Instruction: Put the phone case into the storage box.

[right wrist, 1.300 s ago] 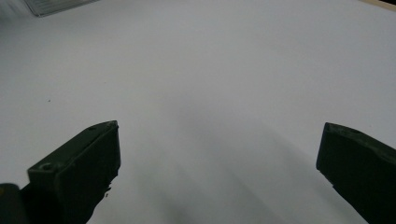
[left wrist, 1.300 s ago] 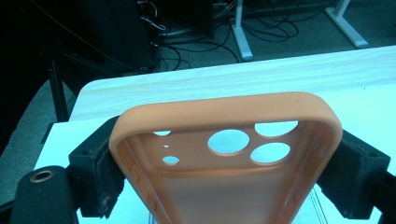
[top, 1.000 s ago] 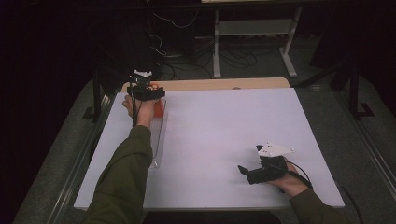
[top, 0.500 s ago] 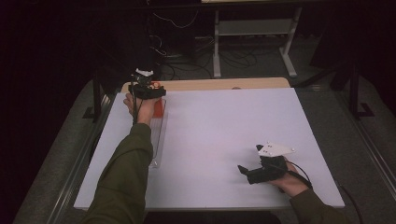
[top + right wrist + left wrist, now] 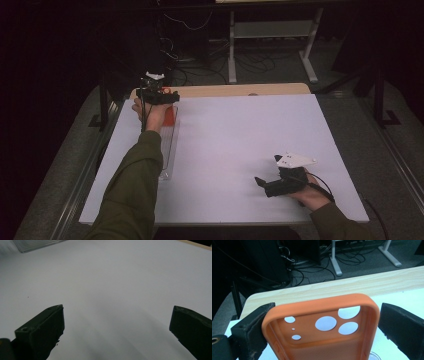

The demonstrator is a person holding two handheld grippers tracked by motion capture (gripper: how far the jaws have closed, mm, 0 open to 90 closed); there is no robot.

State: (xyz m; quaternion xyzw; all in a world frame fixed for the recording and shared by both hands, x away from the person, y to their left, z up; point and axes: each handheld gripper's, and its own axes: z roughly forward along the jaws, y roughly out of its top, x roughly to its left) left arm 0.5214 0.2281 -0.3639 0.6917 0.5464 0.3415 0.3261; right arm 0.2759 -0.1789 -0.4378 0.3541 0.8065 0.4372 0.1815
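Lying between the just-opened jaws of the left gripper (image 5: 322, 322), the orange phone case (image 5: 322, 315) shows round camera cutouts.

Table (image 5: 240, 140) evenly lit from above, surroundings dark; right gripper view soft, perhaps slightly blurred.

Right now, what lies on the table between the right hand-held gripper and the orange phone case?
Bare white table, as the high view shows. The orange phone case sits far left at the left hand-held gripper; the right hand-held gripper rests near right.
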